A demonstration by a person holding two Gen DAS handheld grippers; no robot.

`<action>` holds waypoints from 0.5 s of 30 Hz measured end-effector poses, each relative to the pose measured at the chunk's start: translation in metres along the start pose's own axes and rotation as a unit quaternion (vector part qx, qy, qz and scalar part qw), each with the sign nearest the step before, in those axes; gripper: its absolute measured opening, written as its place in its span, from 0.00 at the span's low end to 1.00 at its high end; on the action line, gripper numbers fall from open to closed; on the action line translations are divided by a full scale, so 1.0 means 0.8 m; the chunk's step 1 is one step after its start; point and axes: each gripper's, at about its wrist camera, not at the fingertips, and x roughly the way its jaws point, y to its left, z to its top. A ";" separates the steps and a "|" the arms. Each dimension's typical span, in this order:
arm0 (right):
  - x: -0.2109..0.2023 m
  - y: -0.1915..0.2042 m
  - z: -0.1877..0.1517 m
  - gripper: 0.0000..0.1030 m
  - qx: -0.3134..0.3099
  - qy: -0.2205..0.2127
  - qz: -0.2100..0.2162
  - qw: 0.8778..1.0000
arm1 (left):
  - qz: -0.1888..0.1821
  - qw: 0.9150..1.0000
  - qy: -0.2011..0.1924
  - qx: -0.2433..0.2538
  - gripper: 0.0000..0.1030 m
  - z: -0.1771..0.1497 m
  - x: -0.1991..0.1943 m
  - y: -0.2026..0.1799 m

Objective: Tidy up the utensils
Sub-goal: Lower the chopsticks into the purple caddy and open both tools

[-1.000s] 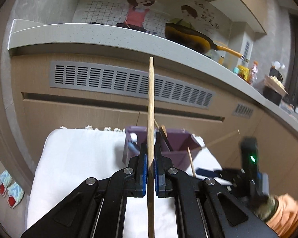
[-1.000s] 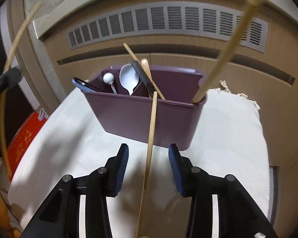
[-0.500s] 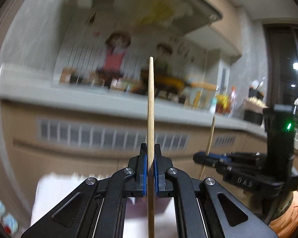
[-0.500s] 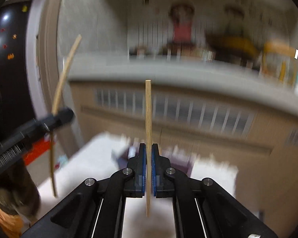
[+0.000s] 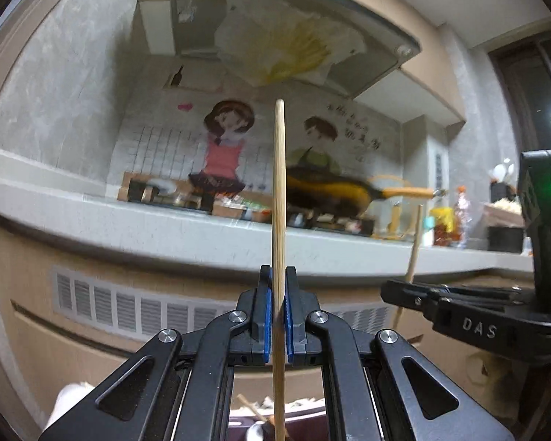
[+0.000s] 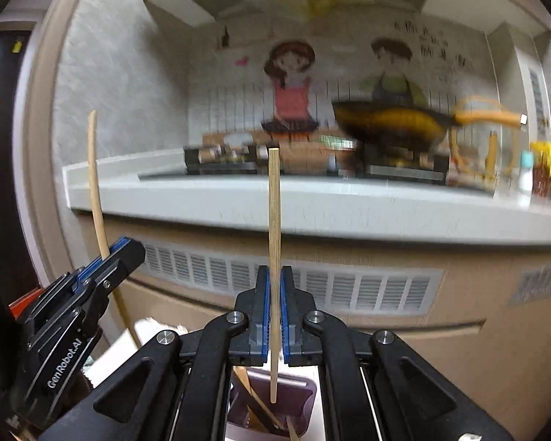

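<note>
Between right gripper (image 6: 274, 325) pads: chopstick (image 6: 274, 257) upright, above holder (image 6: 301, 404).

Black left gripper (image 5: 278, 325) and black right gripper (image 6: 274, 325), both with blue finger pads (image 6: 262, 316), each pinch a pale tan chopstick (image 5: 278, 220). Below the right gripper, a purple utensil holder (image 6: 297, 404). Beyond the claws, a pale grey speckled countertop (image 6: 312, 202), beige cabinets with a white slatted vent (image 6: 349, 286), and a yellow-and-black pan (image 6: 389, 125) against white gridded tile
</note>
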 end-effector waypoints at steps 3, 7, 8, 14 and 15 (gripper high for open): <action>0.025 0.000 -0.021 0.05 0.003 0.014 -0.021 1.000 | 0.016 1.000 0.018 -0.012 0.05 -0.028 0.021 0.012; 0.050 0.008 -0.041 0.05 -0.007 0.032 -0.032 0.999 | 0.029 0.998 0.046 0.001 0.05 -0.060 0.044 0.018; 0.053 0.011 -0.044 0.05 -0.010 0.036 -0.034 0.999 | 0.030 0.998 0.059 0.001 0.05 -0.067 0.048 0.021; 0.064 0.018 -0.064 0.07 -0.024 0.068 -0.045 0.996 | 0.029 0.990 0.134 -0.021 0.07 -0.102 0.055 0.035; 0.059 0.017 -0.064 0.09 -0.022 0.064 -0.046 0.997 | 0.027 0.989 0.145 -0.024 0.08 -0.106 0.056 0.035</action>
